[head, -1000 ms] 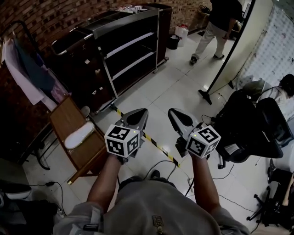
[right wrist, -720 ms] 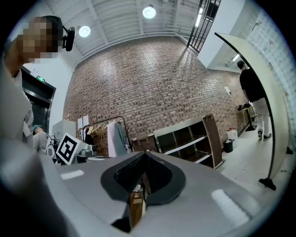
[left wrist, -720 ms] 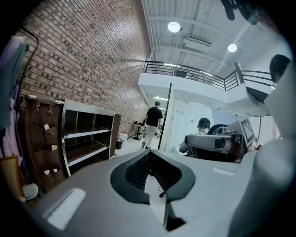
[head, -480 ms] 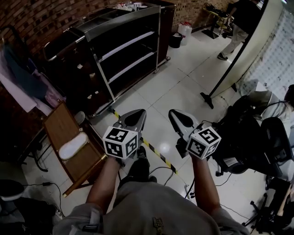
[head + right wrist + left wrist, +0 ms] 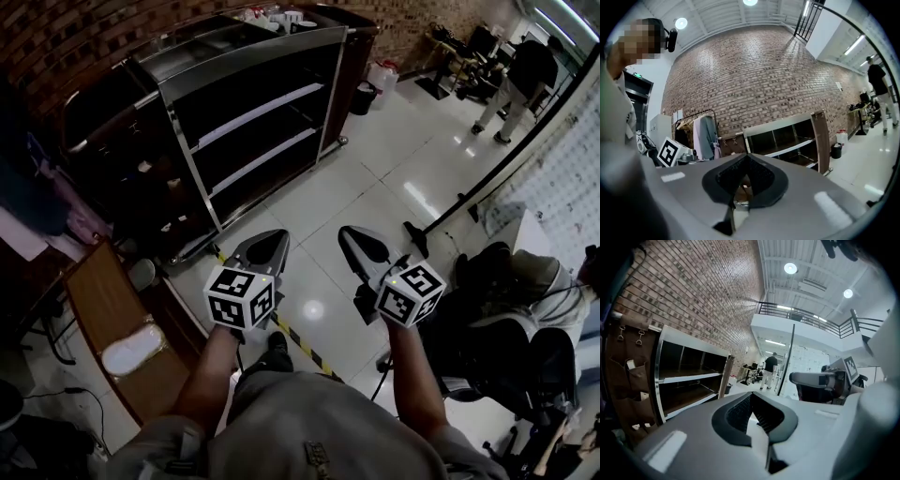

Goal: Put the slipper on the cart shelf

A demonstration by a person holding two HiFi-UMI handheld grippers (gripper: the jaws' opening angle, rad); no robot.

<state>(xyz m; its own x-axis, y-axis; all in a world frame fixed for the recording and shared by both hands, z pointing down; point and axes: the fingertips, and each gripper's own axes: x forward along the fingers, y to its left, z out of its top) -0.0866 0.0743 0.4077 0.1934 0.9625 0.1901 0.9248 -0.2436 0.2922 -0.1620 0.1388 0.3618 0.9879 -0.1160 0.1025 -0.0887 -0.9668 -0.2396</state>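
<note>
A white slipper (image 5: 131, 354) lies on a brown wooden bench (image 5: 98, 300) at the lower left of the head view, behind and left of both grippers. The black cart (image 5: 246, 49) with metal-edged shelves (image 5: 251, 105) stands ahead on the left. It also shows in the left gripper view as the cart (image 5: 689, 377) and in the right gripper view as the cart (image 5: 787, 140). My left gripper (image 5: 273, 236) and right gripper (image 5: 350, 233) are held side by side over the tiled floor, both shut with nothing in them. Their tips are the left gripper (image 5: 751, 397) and the right gripper (image 5: 746, 157).
Yellow-black tape (image 5: 302, 343) runs across the floor under my arms. Black office chairs (image 5: 511, 323) crowd the right side. A stand's foot (image 5: 417, 239) sits near the right gripper. Clothes (image 5: 33, 178) hang at the left. A person (image 5: 517, 80) walks at the far right.
Both grippers have been carried forward toward the cart, still shut. The bench with the slipper has slid down and left in view. The person at the back has walked off to the right.
</note>
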